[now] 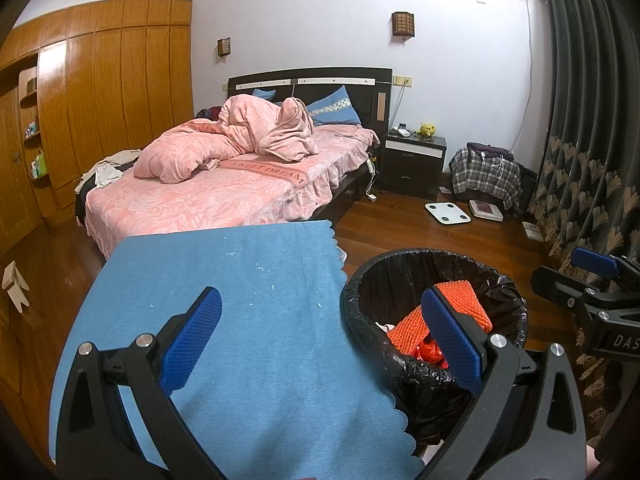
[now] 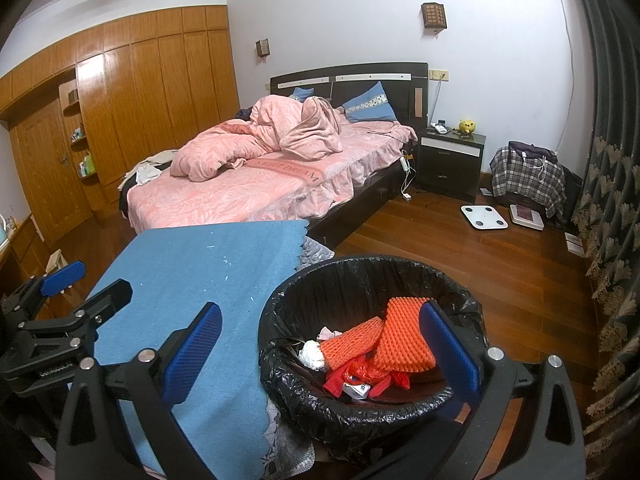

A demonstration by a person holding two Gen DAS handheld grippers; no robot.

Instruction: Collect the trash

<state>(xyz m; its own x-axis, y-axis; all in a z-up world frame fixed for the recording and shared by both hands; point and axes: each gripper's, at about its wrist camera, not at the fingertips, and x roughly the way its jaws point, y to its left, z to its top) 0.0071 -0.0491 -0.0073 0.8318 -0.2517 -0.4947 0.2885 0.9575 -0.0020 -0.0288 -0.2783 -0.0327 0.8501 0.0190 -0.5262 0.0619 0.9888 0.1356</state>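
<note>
A bin with a black liner (image 2: 288, 384) (image 1: 360, 280) stands on the floor beside a table under a blue cloth (image 2: 192, 268) (image 1: 224, 280). Inside lie orange foam netting (image 2: 400, 348) (image 1: 460, 300), red plastic scraps (image 2: 360, 374) and a crumpled white wad (image 2: 312, 354). My right gripper (image 2: 320, 344) is open above the bin's near rim, nothing between its fingers. My left gripper (image 1: 320, 336) is open too, spanning the cloth's edge and the bin's left rim, holding nothing. Each gripper shows at the edge of the other's view, right gripper (image 1: 592, 276) and left gripper (image 2: 68, 284).
A bed with pink bedding (image 2: 260, 188) lies behind the table, a dark nightstand (image 2: 450, 164) to its right. Two scales (image 2: 484, 216) and a plaid-covered pile (image 2: 528, 176) sit on the wood floor. Dark curtains (image 2: 612, 200) hang on the right, wooden wardrobes (image 2: 132, 112) on the left.
</note>
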